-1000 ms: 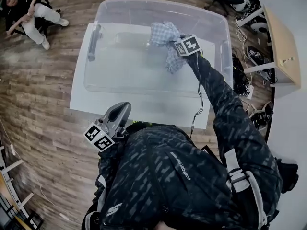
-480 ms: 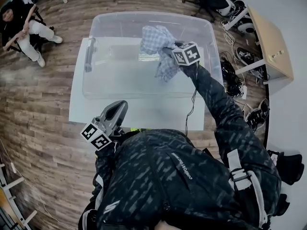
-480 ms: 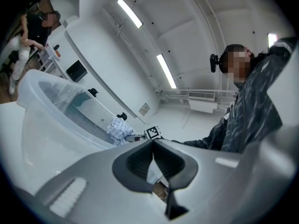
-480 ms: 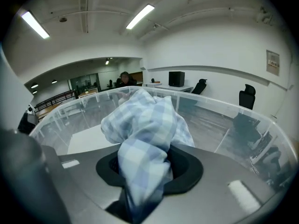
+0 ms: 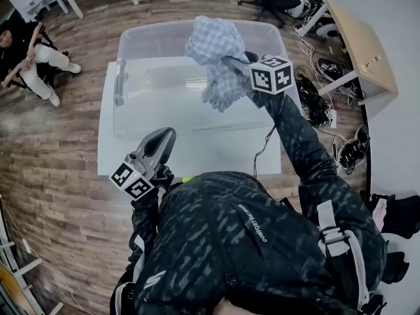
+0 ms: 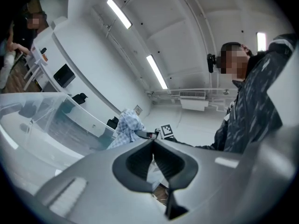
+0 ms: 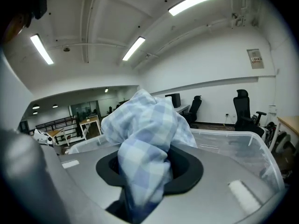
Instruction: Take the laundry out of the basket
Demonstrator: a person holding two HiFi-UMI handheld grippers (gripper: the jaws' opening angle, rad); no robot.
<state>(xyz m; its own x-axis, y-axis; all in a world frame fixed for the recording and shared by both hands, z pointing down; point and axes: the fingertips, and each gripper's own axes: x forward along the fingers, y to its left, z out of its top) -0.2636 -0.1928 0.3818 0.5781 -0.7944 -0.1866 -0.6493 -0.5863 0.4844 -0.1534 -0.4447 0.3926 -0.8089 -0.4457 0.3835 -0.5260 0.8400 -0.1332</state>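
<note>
- The white table (image 5: 210, 153) carries the clear plastic basket (image 5: 125, 44), open-topped for reaching in.
- The blue checked cloth (image 5: 211, 41) hangs over the basket's far right, probably held high to clear its wall.
- Our right gripper (image 5: 231, 62) has its fingers clamped on the cloth.
- Our left gripper (image 5: 167, 135) hovers at the table's near edge with fingers together and empty, out of the way.

Bunched checked cloth (image 5: 213, 51) above clear bin (image 5: 157, 104)

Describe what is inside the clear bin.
The clear bin shows no laundry on its visible floor. The checked cloth, gripped in the right claw, hangs above and hides its right part.
</note>
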